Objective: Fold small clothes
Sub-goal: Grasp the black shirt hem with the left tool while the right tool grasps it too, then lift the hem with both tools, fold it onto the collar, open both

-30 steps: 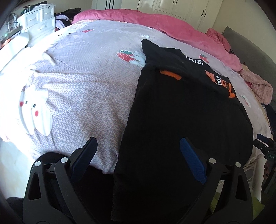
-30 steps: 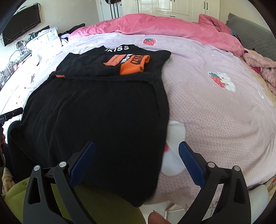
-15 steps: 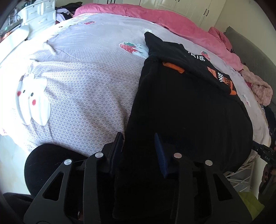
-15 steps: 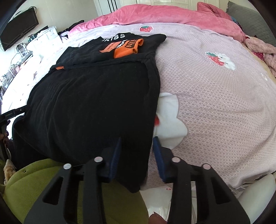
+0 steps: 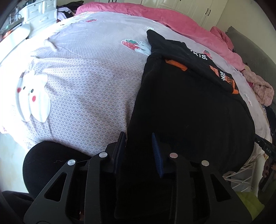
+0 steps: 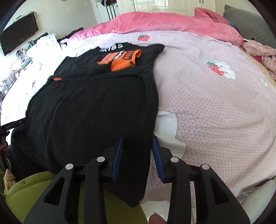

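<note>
black garment (image 5: pixel 181 110) hem between both closing tools, on bed (image 5: pixel 86 86)

This is a bedroom in a home. A big bed (image 6: pixel 215 106) fills most of it, with a purple cover (image 5: pixel 89 89) that has strawberries and a bunny on it. A pink blanket (image 6: pixel 155 22) lies at the far end. White closet doors (image 6: pixel 165 6) and white drawers (image 5: pixel 41 13) stand by the walls.
</note>
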Motion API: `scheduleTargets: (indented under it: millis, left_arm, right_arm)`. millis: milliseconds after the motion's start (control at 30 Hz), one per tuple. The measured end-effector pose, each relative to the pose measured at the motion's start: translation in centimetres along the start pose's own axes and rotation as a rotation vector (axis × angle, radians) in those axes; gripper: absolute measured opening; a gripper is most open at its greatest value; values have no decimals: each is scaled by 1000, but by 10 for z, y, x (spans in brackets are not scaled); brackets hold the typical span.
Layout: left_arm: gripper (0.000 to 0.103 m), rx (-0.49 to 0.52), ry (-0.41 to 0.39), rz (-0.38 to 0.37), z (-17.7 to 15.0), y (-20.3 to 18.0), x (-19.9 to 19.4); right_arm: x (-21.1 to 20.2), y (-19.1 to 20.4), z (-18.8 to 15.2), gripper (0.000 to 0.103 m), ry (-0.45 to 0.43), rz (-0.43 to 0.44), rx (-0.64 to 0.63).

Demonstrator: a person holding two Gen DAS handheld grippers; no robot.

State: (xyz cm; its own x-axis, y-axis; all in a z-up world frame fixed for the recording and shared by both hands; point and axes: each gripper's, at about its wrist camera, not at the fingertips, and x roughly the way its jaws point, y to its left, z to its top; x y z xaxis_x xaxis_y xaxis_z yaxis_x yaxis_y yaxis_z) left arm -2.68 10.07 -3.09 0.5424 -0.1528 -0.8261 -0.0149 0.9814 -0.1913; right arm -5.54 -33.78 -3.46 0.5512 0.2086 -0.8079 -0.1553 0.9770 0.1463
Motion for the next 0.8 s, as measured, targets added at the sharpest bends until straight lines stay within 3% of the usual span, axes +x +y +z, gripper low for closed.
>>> scheduleTargets:
  millis: [67,100,200,433,800]
  left_arm:
    - [10,2,-10,12,0,0,-2]
    - [8,-7,-19,10,1,1,-4]
    - [1,-31,-47,-15,4,6,-12]
    - [0,-36,-106,-78,17,-2,-37]
    - [0,-34,-178,-111,95,-23,-29]
  right_arm:
    - [2,1,0,25,-1,-2,-6]
    - [0,2,1,9,-8,2,-11]
    - [-9,1,5,8,-35,39,-11]
    - [-33,0,32,8,-160,97,-12]
    - [-22,-23,94,8,-277,85,55]
